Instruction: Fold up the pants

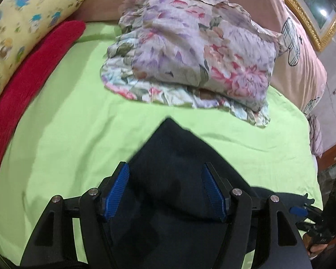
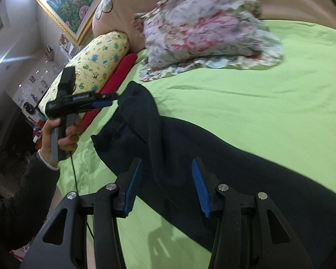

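Note:
Dark navy pants (image 2: 212,157) lie across the green bed sheet (image 2: 257,103), with one end bunched and lifted at the left. In the left wrist view the pants (image 1: 168,174) fill the space between the blue pads. My left gripper (image 1: 165,168) is open, with cloth between and beneath its jaws; it also shows in the right wrist view (image 2: 114,99), held in a hand beside the raised end of the pants. My right gripper (image 2: 166,163) is open, hovering over the middle of the pants.
A floral pillow (image 1: 190,56) lies on the sheet behind the pants. A red cushion (image 1: 33,71) and a yellow patterned pillow (image 1: 29,18) line the left edge. A pink headboard (image 1: 302,56) and a gold-framed picture (image 2: 71,2) stand behind.

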`<state>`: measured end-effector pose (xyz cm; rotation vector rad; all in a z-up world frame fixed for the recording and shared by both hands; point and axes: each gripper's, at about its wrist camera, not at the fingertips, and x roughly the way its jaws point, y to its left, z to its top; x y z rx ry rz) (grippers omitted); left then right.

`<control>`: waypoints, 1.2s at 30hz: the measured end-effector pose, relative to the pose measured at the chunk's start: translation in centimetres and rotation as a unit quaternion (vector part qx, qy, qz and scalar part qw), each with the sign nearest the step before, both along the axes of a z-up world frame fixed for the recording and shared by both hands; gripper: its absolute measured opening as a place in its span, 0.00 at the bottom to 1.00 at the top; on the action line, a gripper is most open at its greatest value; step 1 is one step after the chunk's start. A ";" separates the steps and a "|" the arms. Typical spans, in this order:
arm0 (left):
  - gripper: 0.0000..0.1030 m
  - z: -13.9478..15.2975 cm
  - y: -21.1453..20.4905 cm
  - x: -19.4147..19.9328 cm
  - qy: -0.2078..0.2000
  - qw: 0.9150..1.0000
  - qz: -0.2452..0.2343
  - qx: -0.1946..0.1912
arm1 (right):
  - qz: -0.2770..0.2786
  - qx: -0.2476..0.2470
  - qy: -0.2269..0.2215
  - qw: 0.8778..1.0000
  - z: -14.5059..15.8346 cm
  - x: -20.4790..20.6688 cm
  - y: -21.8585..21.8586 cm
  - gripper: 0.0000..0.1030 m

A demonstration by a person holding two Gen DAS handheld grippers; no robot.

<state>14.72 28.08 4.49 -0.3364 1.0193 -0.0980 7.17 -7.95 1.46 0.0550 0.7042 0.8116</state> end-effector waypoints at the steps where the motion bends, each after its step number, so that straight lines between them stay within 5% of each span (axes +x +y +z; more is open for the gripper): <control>1: 0.67 -0.1 0.1 0.6 0.003 1.000 -0.006 -0.003 | 0.006 0.000 0.002 1.000 0.1 0.5 1.0 0.46; 13: 0.64 -2.8 -0.6 4.3 0.033 0.998 -0.044 0.041 | 0.027 -0.047 0.023 0.998 -1.9 4.9 7.4 0.46; 17: 0.36 -3.1 -2.0 4.5 0.029 0.995 -0.070 0.064 | 0.037 -0.050 0.025 0.998 -2.5 5.2 8.4 0.41; 19: 0.16 -3.0 -2.5 4.4 0.021 0.994 -0.072 0.083 | 0.039 -0.058 0.024 0.997 -2.7 5.1 8.9 0.09; 20: 0.13 -2.9 -2.5 4.2 0.015 0.994 -0.069 0.087 | 0.036 -0.062 0.020 0.997 -2.7 5.0 9.0 0.07; 28: 0.07 0.6 -0.9 -1.5 -0.063 0.996 -0.029 0.050 | 0.061 -0.039 -0.041 0.997 -0.7 0.8 8.1 0.06; 36: 0.07 0.3 0.9 -8.0 -0.085 0.996 0.020 0.001 | 0.089 -0.055 -0.036 0.994 -2.8 -2.3 9.3 0.06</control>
